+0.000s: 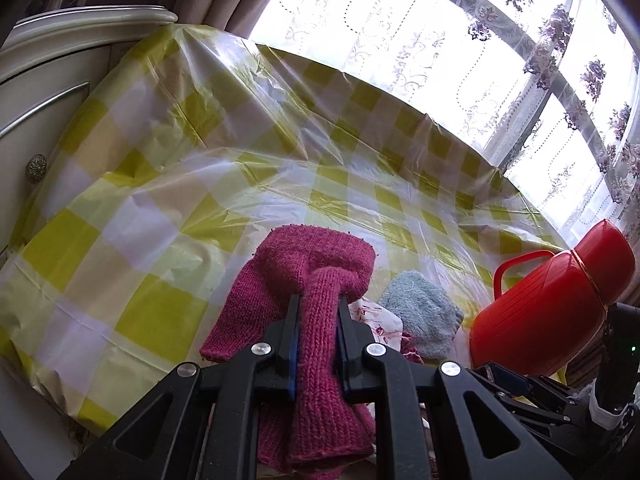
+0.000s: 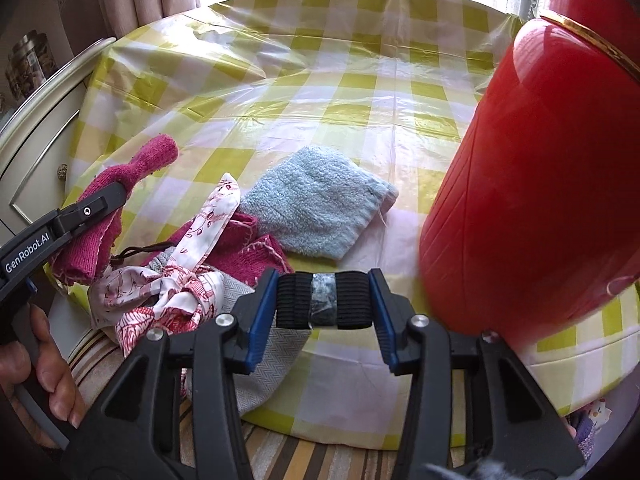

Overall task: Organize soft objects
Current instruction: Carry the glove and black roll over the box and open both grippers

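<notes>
My left gripper [image 1: 319, 308] is shut on a magenta knitted piece [image 1: 308, 280] and holds it above the checked table; it also shows in the right wrist view [image 2: 120, 196] at the left. My right gripper [image 2: 323, 300] is shut on a black ribbed roll with a taped middle [image 2: 323, 300], held over the table's near edge. A light blue fluffy towel [image 2: 316, 204] lies folded mid-table, also in the left wrist view [image 1: 420, 308]. A white-and-red floral cloth [image 2: 188, 276], another magenta knit [image 2: 256, 248] and a grey herringbone cloth [image 2: 276, 360] lie heaped at the near left.
A large red plastic jug with a handle [image 1: 552, 300] stands at the right, very close to my right gripper [image 2: 540, 184]. The yellow-checked plastic tablecloth [image 2: 360, 92] covers the table. A cream cabinet [image 1: 44, 92] stands left; curtained windows behind.
</notes>
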A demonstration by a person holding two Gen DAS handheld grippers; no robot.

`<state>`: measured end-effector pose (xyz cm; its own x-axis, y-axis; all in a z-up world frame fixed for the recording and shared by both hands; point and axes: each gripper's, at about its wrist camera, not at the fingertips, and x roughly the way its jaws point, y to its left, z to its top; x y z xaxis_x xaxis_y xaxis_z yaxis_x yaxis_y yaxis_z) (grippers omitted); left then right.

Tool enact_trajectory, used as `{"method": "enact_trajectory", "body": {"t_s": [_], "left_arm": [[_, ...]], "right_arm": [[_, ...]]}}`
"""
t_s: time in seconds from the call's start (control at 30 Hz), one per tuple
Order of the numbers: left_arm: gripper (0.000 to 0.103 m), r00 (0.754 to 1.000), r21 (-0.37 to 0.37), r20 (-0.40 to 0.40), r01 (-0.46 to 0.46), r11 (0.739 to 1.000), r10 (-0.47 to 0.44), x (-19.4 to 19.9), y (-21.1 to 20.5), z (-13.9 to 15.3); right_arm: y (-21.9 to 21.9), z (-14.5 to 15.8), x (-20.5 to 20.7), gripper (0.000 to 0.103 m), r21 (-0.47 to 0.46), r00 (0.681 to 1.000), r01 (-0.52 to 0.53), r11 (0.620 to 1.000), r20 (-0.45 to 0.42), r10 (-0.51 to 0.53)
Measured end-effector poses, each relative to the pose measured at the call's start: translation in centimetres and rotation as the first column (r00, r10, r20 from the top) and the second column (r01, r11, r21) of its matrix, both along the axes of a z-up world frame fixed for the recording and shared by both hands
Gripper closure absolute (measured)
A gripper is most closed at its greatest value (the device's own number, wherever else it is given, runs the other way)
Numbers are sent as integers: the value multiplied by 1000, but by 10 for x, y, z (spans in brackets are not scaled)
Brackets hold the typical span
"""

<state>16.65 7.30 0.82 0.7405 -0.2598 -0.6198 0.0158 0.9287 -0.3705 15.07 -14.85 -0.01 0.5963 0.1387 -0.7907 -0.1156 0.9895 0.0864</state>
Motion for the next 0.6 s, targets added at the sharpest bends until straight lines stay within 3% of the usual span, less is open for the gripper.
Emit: {"method": "enact_trajectory", "body": {"t_s": [0.6], "left_arm": [[88,982,28,55,182,983,-183,-64,-82,36]], "right_arm": [[-59,27,-66,54,35,996,70,997,54,-72]]}}
